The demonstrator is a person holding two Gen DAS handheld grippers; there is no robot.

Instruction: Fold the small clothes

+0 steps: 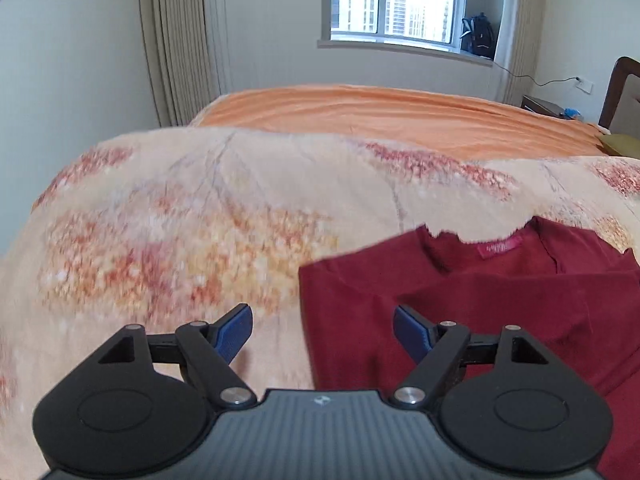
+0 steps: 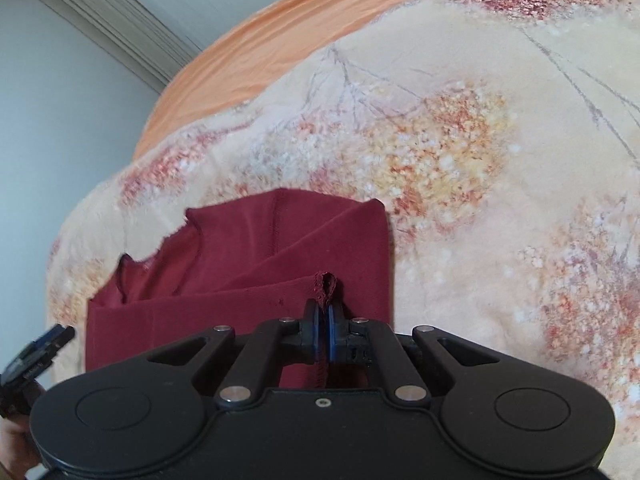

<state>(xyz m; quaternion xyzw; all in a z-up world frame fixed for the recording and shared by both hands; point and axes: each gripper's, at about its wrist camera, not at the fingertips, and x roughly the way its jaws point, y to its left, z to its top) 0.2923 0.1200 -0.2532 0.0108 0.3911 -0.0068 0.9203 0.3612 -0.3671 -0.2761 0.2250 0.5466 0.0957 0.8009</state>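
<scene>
Partly folded red shirt [image 1: 500,308], collar pointing away

You have a floral blanket [image 1: 200,208] spread across centre, orange bedsheet [image 1: 360,112] at twelve o'clock, window [image 1: 396,0] above, black backpack [image 1: 478,36] at one o'clock

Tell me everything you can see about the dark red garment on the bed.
The dark red garment is a small top of soft knit-looking fabric, with a round neckline and a pink label inside the collar. It lies partly folded on the floral bedcover, with layers overlapping in creases. The right gripper is shut on a stitched hem edge, which bunches into a small loop above the fingertips. The left gripper is open over its left edge, holding nothing.
</scene>
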